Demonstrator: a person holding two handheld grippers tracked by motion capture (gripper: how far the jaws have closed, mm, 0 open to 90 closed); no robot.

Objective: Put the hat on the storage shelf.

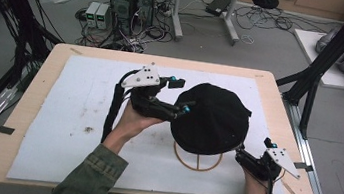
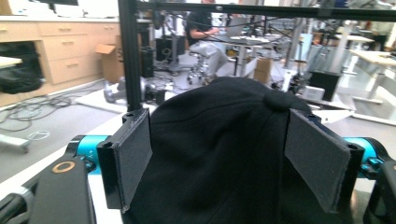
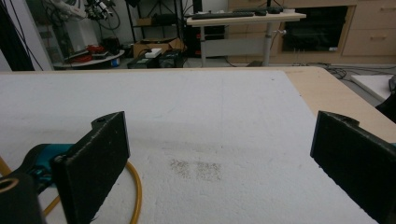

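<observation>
Nearest our edge of the table [image 1: 30, 124], we hold the right gripper [image 1: 259, 157] low over the white mat [image 1: 77, 110], jaws wide apart and empty. Just beyond, a black cap [image 1: 212, 117] sits on a yellow wire stand [image 1: 196, 162]. Our left gripper [image 1: 179, 94] reaches its far-left side, jaws apart around the crown.
</observation>
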